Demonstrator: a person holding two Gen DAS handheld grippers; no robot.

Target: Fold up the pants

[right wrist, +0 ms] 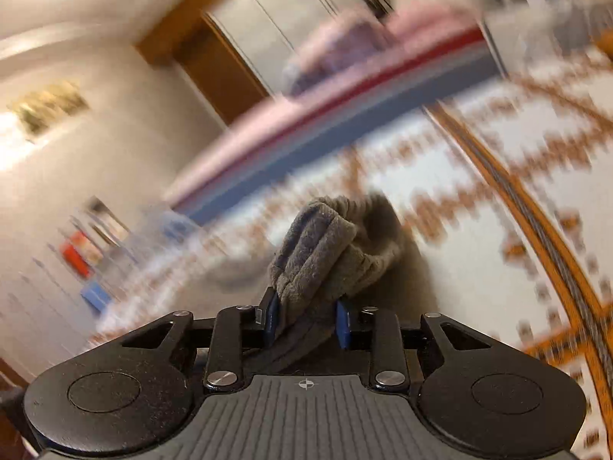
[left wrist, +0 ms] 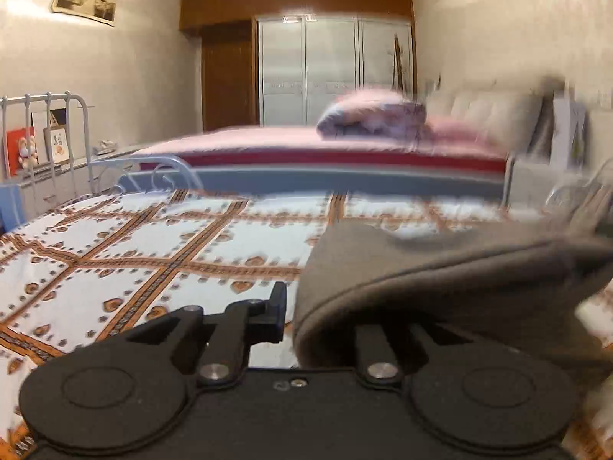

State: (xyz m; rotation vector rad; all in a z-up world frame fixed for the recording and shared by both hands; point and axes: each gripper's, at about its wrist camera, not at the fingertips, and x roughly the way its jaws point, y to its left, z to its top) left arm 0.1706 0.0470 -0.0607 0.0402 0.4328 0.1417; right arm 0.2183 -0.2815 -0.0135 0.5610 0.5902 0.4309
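1. The grey fleece pants (left wrist: 440,283) were held up off the patterned bedspread (left wrist: 153,253), so the fold seemed underway, not finished; no flat, tidy stack showed yet.
2. The right gripper (right wrist: 306,318) was clenched on a bunched, thick wad of the pants (right wrist: 329,245), blue pads pressing both sides.
3. The left gripper (left wrist: 306,314) was nearly closed; the grey cloth draped over its right finger and hid the pinch point, so it appeared to grasp an edge, though contact was hidden.
4. What likely remained: laying the cloth down and smoothing the fold.
5. No containers were visible; both views were motion-blurred.
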